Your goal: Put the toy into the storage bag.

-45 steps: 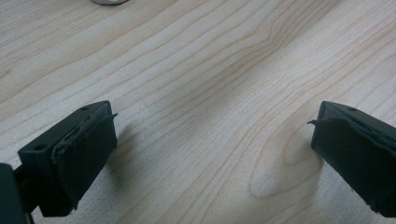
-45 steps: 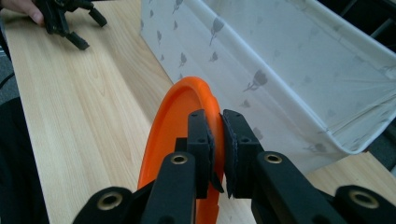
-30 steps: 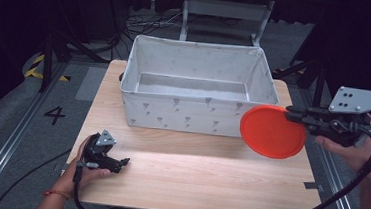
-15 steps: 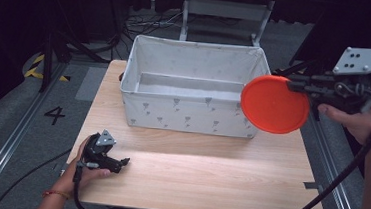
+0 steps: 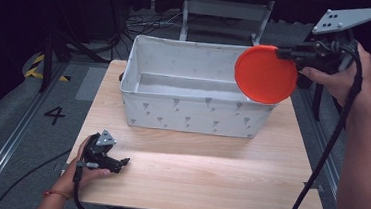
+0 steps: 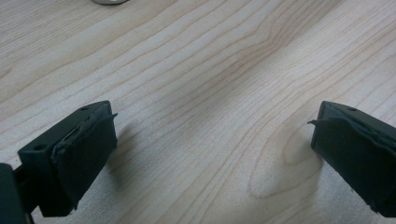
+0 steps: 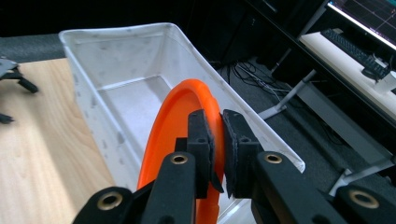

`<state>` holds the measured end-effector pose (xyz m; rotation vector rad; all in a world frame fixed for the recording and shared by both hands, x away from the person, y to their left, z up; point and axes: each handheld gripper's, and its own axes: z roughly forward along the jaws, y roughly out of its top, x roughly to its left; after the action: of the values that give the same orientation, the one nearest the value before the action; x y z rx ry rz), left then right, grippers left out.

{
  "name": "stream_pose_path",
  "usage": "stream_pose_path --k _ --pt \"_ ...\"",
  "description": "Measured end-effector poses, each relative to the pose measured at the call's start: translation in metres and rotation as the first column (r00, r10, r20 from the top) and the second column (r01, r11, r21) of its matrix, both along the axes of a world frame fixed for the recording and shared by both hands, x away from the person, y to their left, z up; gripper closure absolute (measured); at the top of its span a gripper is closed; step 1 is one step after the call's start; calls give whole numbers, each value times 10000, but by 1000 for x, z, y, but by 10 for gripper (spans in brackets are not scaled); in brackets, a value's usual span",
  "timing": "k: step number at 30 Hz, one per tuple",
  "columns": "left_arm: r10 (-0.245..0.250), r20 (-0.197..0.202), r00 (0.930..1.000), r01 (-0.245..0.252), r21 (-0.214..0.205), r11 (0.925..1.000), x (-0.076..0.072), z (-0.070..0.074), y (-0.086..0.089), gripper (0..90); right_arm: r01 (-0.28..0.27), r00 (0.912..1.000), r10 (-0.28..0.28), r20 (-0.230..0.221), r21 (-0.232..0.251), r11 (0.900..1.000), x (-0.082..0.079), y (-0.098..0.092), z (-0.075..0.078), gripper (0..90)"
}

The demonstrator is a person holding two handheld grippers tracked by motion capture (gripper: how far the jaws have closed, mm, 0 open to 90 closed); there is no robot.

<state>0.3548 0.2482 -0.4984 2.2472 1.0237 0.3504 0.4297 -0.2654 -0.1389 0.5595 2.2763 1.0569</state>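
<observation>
nearest to us, at the front left corner of the pale wooden table (image 5: 207, 186), we see the left gripper (image 5: 118, 163) lying low on the board, held by the person's left hand (image 5: 85, 169). in the left gripper view its two black padded fingers (image 6: 81, 149) stand far apart, with bare wood grain between them, so these tongs are open and hold nothing. the small grey three-cornered plate on top of it faces up, and its black cable runs off the front edge of the table.

a little farther, across the middle of the table, stands the white rectangular fabric bin with small grey marks on its walls (image 5: 192, 116). it is open at the top, and its pale floor is visible in the high view and in the right gripper view (image 7: 126, 100).

above the right end of this bin we see the round flat orange plastic disc (image 5: 266, 74). it is in the air, tilted up on its edge, with its broad face toward the camera of the high view, and its lower part is over the right wall of the bin. the right gripper (image 5: 284, 53) comes from the right side, held up by the person's right hand (image 5: 343, 77). in the right gripper view the two black jaws are pressed together on the rim of the orange disc (image 7: 180, 116), so these tongs are closed and gripping the disc. the big grey plate of this gripper is at the top right corner of the high view.

beyond the table we see a dark floor with cables and a grey metal frame (image 5: 226, 10).
</observation>
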Motion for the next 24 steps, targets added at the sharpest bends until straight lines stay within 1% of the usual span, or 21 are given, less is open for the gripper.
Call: stream_pose_path --k 4,7,9,11,13,16,18,19,21,22,24 --pt "3 -3 10000 -3 -2 10000 0 0 0 5 -27 10000 27 -11 -220 9998 23 4 -9 825" --pt "5 -5 10000 -5 -5 10000 0 0 0 5 -88 9998 87 -152 -69 9999 38 5 -18 825" --pt "2 -5 10000 -2 -1 10000 0 0 0 5 -111 9997 112 -240 25 9999 50 5 -27 825" --pt "-9 -10 10000 9 3 10000 0 0 0 5 -218 9993 217 -290 -35 9998 59 8 -36 825" --pt "-9 -8 10000 9 7 10000 0 0 0 5 -302 9984 299 -473 -69 9995 68 12 -45 825" --pt "-14 2 10000 14 3 10000 0 0 0 5 -454 9965 424 -725 -404 9982 78 18 -56 825" --pt "-20 -11 10000 20 16 10000 0 0 0 5 -549 9957 496 -783 -664 9963 81 21 -63 825" --pt "-20 -11 10000 20 16 10000 0 0 0 5 -549 9957 496 -783 -664 9963 81 21 -63 825" --pt "-26 5 10000 26 -5 10000 0 0 0 5 -708 9935 633 -945 -785 9944 84 22 -72 825" --pt "-47 12 10000 47 -5 10000 1 0 0 5 -815 9921 723 -1023 -889 9927 85 23 -77 825" --pt "-43 10 10000 43 -6 10000 0 0 0 5 -1001 9889 848 -1220 -1251 9871 88 25 -86 825"
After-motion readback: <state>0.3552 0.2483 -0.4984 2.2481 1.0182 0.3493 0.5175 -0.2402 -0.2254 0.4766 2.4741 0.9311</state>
